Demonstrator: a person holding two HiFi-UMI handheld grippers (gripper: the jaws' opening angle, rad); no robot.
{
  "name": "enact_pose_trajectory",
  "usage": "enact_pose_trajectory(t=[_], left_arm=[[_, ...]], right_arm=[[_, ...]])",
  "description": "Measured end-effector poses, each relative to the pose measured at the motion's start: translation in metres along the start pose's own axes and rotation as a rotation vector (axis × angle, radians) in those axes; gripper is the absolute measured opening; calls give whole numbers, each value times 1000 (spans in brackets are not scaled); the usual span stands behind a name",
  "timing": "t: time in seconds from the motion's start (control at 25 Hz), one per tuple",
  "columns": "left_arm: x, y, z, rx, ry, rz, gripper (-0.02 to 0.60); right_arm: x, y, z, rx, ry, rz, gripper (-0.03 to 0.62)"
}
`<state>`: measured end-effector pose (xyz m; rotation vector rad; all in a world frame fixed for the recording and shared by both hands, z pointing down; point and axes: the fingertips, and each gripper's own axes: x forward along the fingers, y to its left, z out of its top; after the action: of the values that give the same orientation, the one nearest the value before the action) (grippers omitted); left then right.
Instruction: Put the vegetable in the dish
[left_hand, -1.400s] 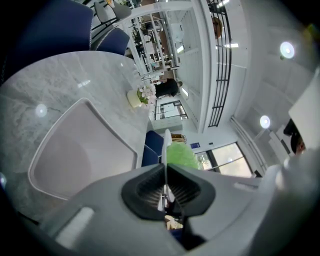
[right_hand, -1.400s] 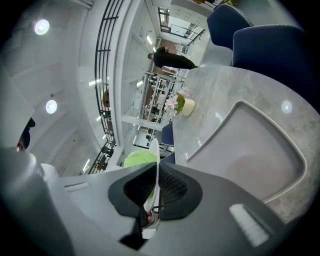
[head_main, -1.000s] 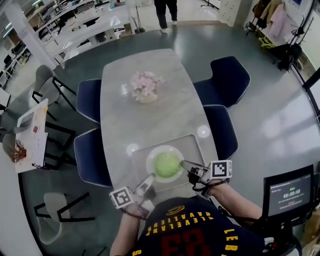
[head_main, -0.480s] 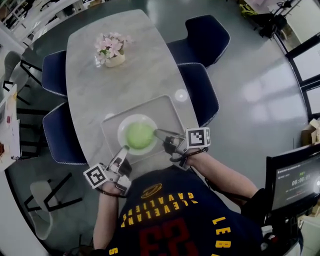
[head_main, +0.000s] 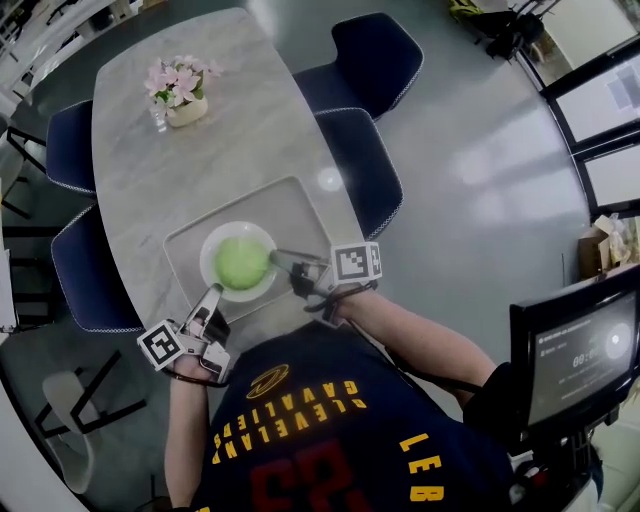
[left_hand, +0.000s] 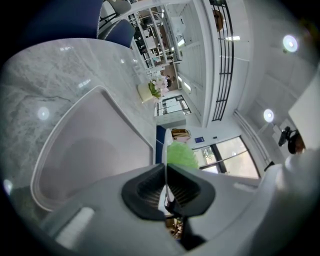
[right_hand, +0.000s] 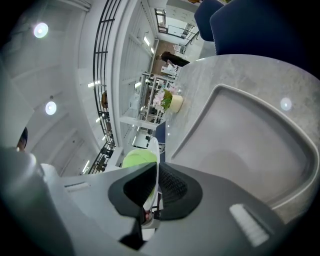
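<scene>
A round green vegetable (head_main: 240, 262) sits in a white dish (head_main: 258, 232) over a grey tray (head_main: 300, 215) on the marble table (head_main: 130, 150). My left gripper (head_main: 213, 293) is shut on the dish's near-left rim. My right gripper (head_main: 277, 258) is shut on its right rim. In the left gripper view the thin white dish rim (left_hand: 164, 172) runs between the left gripper's (left_hand: 166, 187) pads, with the vegetable (left_hand: 181, 155) beyond. The right gripper view shows the same: dish rim (right_hand: 156, 155) pinched by the right gripper (right_hand: 152, 192), vegetable (right_hand: 136, 159) behind. A round shadow lies on the tray (left_hand: 90, 145).
A vase of pink flowers (head_main: 178, 85) stands at the table's far end. Dark blue chairs line the right side (head_main: 350, 165) and the left side (head_main: 85, 270). A monitor (head_main: 575, 355) stands at my right, off the table.
The head view has swung, so the table now sits further left in the picture. Both grippers keep their hold on the dish rim over the tray.
</scene>
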<state>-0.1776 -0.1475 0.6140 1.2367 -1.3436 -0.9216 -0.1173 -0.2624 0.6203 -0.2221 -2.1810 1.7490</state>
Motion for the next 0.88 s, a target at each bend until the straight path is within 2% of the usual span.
enact_pose_trajectory(t=[0.32,0.52,0.76,0.88], left_arm=[[14,25,0,6,30,14,14],[24,30,0,13,35,-21,14],[26,39,-3,-35,42,16,15],[25,49,-4,-25,54,48,15]], right_arm=[[4,-28,4,0,18,-47,18],[4,-38,4,14,15,-64,18],[4,-46,4,24,8,-84,18],[7,-54,1,29,22,-110,18]])
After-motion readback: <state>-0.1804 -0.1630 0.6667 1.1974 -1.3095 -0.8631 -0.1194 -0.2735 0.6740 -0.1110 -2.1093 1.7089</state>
